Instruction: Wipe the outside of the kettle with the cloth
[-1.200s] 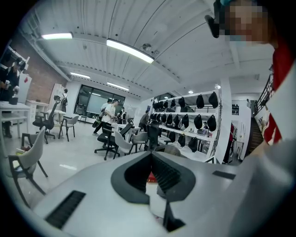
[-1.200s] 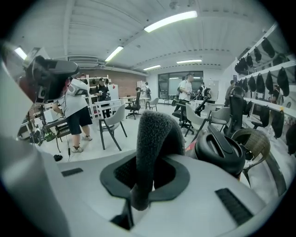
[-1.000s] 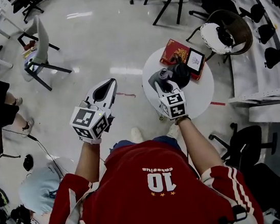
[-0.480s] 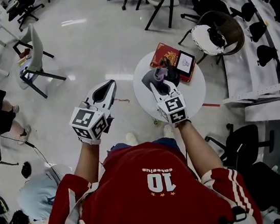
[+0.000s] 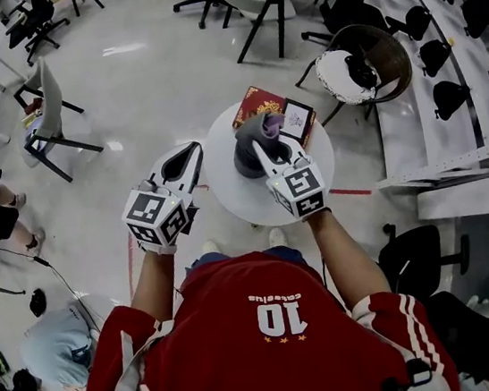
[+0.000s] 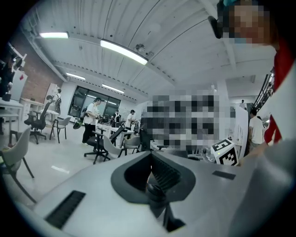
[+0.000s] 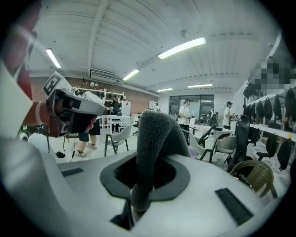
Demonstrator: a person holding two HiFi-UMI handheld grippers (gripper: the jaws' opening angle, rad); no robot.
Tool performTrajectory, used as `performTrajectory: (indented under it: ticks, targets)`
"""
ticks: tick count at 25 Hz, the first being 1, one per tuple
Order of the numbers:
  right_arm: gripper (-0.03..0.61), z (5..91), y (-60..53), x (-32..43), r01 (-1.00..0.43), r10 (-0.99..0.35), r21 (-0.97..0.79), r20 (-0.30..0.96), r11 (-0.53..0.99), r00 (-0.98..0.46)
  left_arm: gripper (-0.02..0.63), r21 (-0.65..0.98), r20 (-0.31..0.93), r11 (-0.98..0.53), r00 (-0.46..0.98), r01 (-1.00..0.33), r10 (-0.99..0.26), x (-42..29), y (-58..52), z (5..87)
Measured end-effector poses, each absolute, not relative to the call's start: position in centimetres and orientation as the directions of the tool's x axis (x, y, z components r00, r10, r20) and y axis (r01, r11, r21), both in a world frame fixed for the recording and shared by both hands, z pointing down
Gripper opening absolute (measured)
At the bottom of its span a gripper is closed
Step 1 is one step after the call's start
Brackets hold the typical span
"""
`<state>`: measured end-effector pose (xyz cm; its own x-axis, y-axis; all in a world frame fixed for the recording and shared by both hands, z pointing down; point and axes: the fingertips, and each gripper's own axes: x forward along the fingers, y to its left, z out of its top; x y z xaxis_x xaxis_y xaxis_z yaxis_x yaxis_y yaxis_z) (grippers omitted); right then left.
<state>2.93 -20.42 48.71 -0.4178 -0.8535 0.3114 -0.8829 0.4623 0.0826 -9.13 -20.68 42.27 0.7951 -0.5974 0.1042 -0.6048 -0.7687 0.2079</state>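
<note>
From the head view, the kettle point(image 5: 246, 158) is a dark grey, rounded body standing on the round white desk point(image 5: 246, 203), toward the desk's far side and right in front of my right gripper point(image 5: 267, 149). The grey cloth point(image 5: 261, 130) sits bunched over the kettle's top at the tip of that gripper, with a purplish bit showing beside it. I cannot tell from here whether the cloth presses on the kettle or only hangs above it. Behind the kettle a red box point(image 5: 254, 103) and a small framed panel point(image 5: 295, 120) lie at the desk's far edge. My left gripper point(image 5: 189, 153) is held off the desk's left side over the floor, well apart from the kettle. Only this view shows the kettle and the desk. In the left gripper view, my left gripper point(image 6: 152, 183) has its ribbed pads pressed together with nothing between them. It looks out over the room with its chairs and standing people, and the marker cube point(image 6: 225, 152) of my other gripper shows at the right. In the right gripper view, the right gripper point(image 7: 138, 194) is clamped on the cloth point(image 7: 157, 134), a thick, fuzzy grey fold that rises out of the jaws and arches over to the right. My left gripper point(image 7: 74, 109) shows at the left edge of this view.
</note>
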Motion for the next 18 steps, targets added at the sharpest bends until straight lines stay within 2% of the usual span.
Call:
performTrajectory:
  ticks: [11, 18]
  targets:
    - [0.049, 51.1, -20.9, 13.9, -0.904, -0.856, 0.038, 0.339, 0.427, -0.39, 0.008, 0.206, 0.116, -0.741, 0.768, -0.639, -0.63, -2.1, -20.0, 43.0]
    - [0.049, 56.0, -22.3, 16.8, -0.856, -0.787, 0.051, 0.424, 0.515, -0.448, 0.008, 0.204, 0.133, -0.667, 0.695, -0.716, -0.706, -0.7, -20.5, 43.7]
